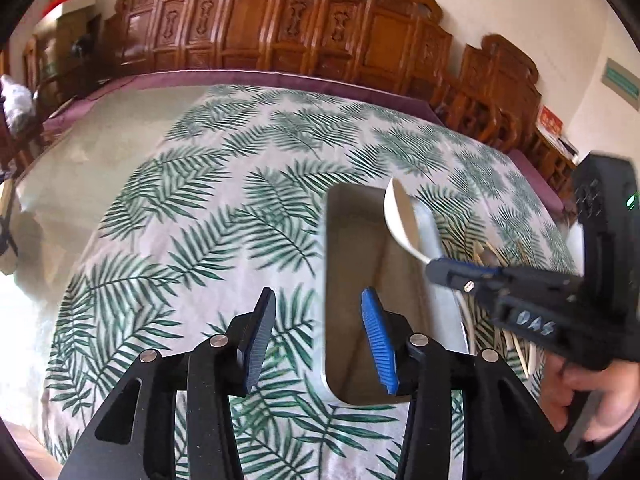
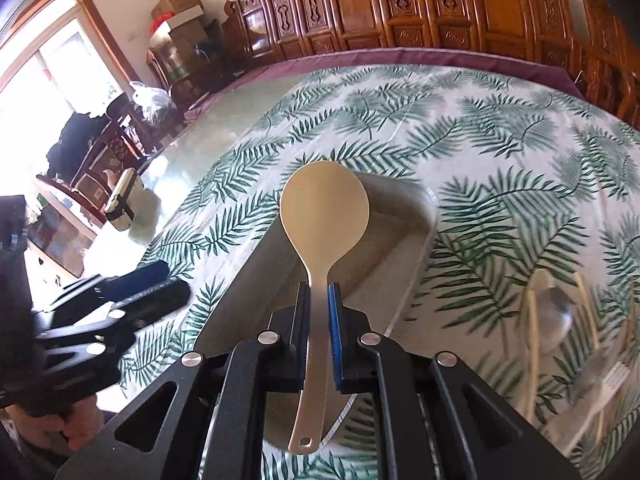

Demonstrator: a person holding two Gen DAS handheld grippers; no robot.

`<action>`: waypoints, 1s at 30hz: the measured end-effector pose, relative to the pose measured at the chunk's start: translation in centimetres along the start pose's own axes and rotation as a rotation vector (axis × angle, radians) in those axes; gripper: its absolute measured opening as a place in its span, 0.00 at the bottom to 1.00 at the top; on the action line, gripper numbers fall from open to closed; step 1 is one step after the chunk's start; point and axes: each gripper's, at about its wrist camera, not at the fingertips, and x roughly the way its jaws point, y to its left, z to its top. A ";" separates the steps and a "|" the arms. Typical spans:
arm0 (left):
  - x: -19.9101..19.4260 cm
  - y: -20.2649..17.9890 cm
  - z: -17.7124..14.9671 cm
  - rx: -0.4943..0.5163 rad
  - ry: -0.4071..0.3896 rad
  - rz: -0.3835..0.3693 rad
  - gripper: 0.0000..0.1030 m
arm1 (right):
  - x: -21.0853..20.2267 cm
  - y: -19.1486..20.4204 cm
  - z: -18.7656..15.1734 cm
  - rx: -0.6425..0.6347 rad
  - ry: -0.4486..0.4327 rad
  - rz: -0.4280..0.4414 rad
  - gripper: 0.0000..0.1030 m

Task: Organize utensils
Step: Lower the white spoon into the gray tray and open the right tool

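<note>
My right gripper (image 2: 319,290) is shut on the thin handle of a cream rice paddle (image 2: 324,204). It holds the paddle over a grey rectangular tray (image 2: 404,208) on the leaf-print tablecloth. In the left wrist view the paddle (image 1: 402,216) hangs above the tray's (image 1: 352,232) right side, gripped by the right gripper (image 1: 440,270). My left gripper (image 1: 318,294) is open with nothing between its fingers; its blue pad is over the tray's left part, its other finger over the cloth. The left gripper (image 2: 176,280) also shows at the left of the right wrist view.
To the right of the tray lie wooden chopsticks (image 2: 534,320), a metal spoon (image 2: 556,312) and a fork (image 2: 604,380). Carved wooden chairs (image 1: 256,28) line the table's far edge. A small device on a stand (image 2: 122,200) sits at the left. A hand (image 1: 580,392) holds the right gripper.
</note>
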 end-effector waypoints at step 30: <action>-2.0 -9.7 -0.7 0.156 -0.099 -0.086 0.76 | -13.9 -9.8 -7.8 -0.005 -0.176 -0.258 0.20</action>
